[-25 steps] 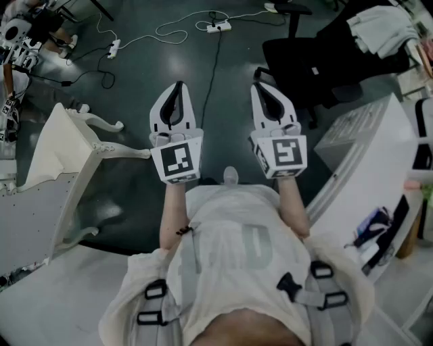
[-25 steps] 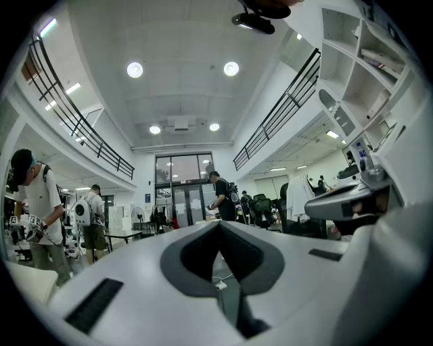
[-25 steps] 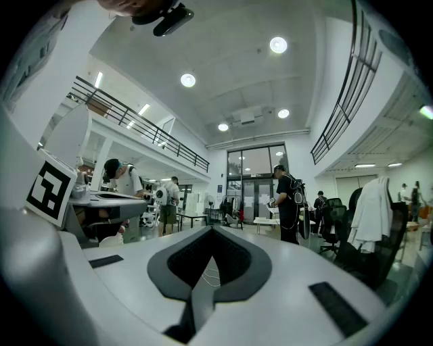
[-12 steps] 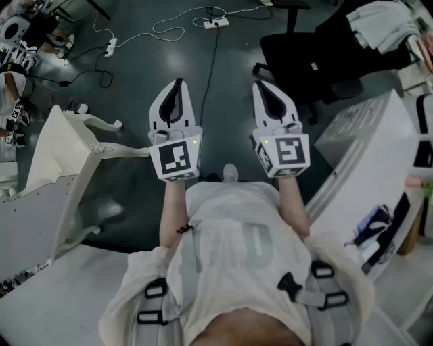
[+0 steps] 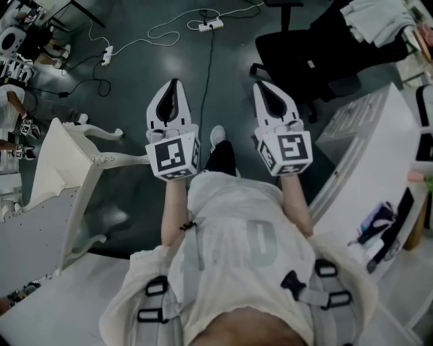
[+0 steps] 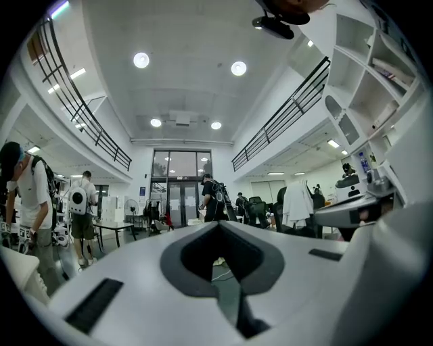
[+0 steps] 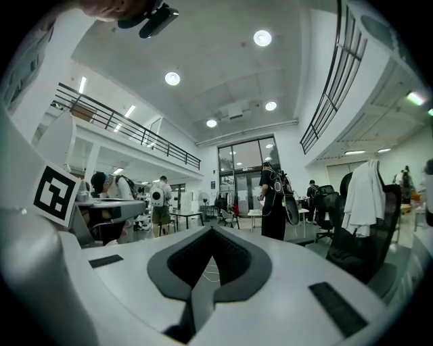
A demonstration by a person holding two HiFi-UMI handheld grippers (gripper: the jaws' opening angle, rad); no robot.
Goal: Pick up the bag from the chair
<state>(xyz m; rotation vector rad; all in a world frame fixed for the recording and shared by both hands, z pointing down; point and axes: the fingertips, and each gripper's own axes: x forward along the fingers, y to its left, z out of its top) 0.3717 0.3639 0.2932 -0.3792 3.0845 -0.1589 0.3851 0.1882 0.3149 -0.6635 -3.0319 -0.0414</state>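
Note:
A black office chair (image 5: 298, 57) stands at the upper right of the head view, with a dark bundle (image 5: 352, 40) that may be the bag on it and a white cloth (image 5: 372, 17) draped on top. My left gripper (image 5: 174, 86) and right gripper (image 5: 261, 88) are held side by side above the dark floor, both shut and empty. The right one is just left of the chair and clear of it. In the right gripper view the gripper (image 7: 212, 230) points along the hall, with the chair (image 7: 362, 246) and a hanging white garment (image 7: 365, 196) to the right. The left gripper (image 6: 218, 224) faces the hall too.
A white carved piece of furniture (image 5: 64, 152) lies to the left. A white desk (image 5: 369, 145) stands to the right. Cables and power strips (image 5: 210, 26) run over the floor ahead. Several people (image 7: 274, 203) stand further down the hall.
The person has stepped forward: a shoe now shows between the grippers, and the chair and floor cables have slid a little nearer. Both grippers stay shut.

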